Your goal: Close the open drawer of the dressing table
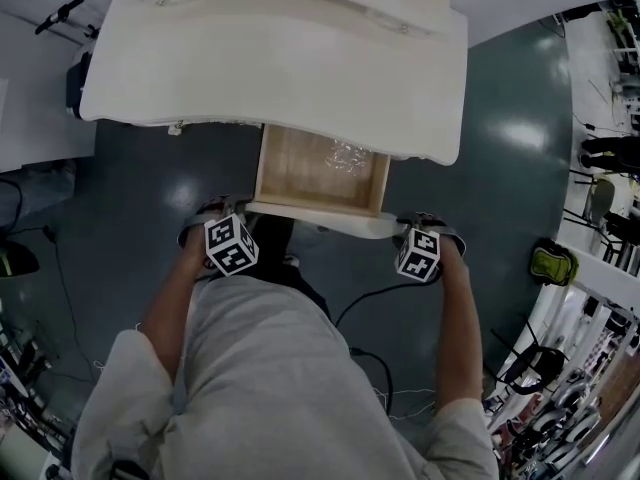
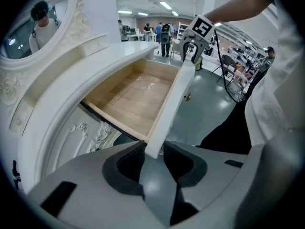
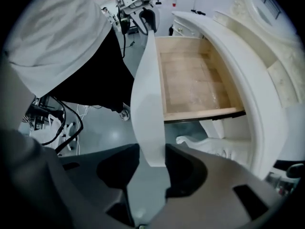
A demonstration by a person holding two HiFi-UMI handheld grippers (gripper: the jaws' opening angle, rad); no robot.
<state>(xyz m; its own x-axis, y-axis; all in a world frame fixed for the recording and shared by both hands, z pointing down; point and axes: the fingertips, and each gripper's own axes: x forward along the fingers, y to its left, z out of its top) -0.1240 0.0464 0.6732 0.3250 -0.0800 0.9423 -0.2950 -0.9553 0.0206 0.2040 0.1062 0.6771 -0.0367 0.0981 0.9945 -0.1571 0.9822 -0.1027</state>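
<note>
The white dressing table (image 1: 270, 58) has its wooden drawer (image 1: 320, 168) pulled out toward me, with nothing in it. Its curved white drawer front (image 1: 330, 218) spans between my two grippers. My left gripper (image 1: 215, 216) straddles the left end of the drawer front (image 2: 174, 99), and the panel's end sits tight between the pads of this gripper (image 2: 155, 154). My right gripper (image 1: 422, 226) does the same at the right end of the drawer front (image 3: 147, 94), with the panel filling the gap in the gripper (image 3: 153, 163). Each gripper view shows the other gripper at the far end of the panel.
My body and legs stand right behind the drawer front. A black cable (image 1: 370, 353) trails on the dark floor by my feet. A yellow-green bag (image 1: 552, 264) and cluttered racks (image 1: 590, 368) line the right side. The table's carved mirror frame (image 2: 28, 70) rises at the back.
</note>
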